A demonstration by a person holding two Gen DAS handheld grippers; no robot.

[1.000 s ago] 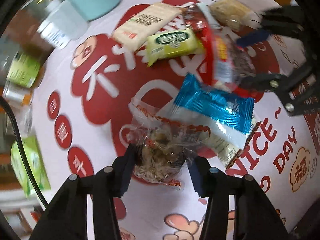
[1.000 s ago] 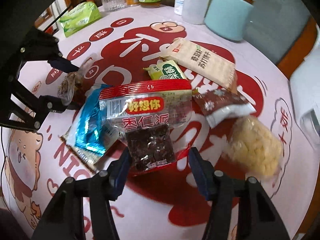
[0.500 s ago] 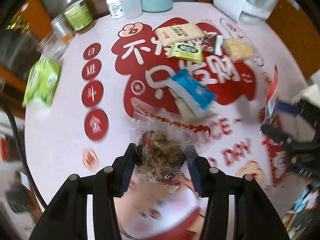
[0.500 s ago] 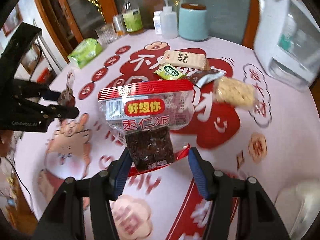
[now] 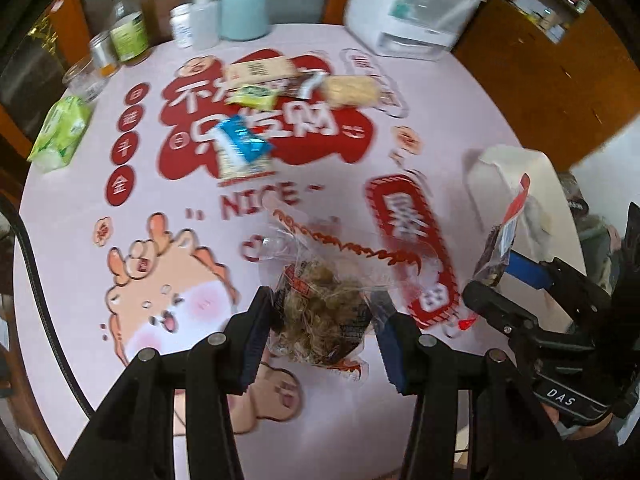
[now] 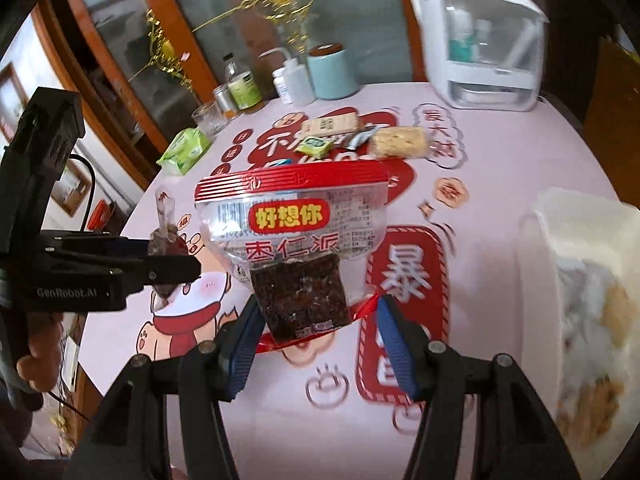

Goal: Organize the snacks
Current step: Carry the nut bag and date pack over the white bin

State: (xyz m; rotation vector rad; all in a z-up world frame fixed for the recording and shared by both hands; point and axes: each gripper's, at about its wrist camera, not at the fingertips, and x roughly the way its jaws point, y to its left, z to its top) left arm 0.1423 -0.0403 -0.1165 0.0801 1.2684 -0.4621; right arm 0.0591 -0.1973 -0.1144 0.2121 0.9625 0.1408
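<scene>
My left gripper (image 5: 322, 320) is shut on a clear packet of brown floss snack (image 5: 320, 312), held above the table near its front edge. My right gripper (image 6: 316, 320) is shut on a red-trimmed packet of dark date cake (image 6: 296, 248), also off the table. Each gripper shows in the other view: the right gripper (image 5: 492, 272) at the right, the left gripper (image 6: 176, 256) at the left. Other snacks lie far back: a blue packet (image 5: 240, 148), a green packet (image 5: 254, 96), a beige bar (image 5: 260, 68) and a pale rice cake (image 5: 350, 90).
A white box (image 6: 580, 280) holding snacks stands at the table's right edge. At the back are a teal canister (image 5: 244, 14), bottles and jars (image 5: 128, 36) and a white appliance (image 5: 412, 8). A green tissue pack (image 5: 60, 132) lies at the left.
Both grippers have lifted their packets off the snack pile and drawn back toward the table's front, rolling as they went. The white box has come into view at the right.
</scene>
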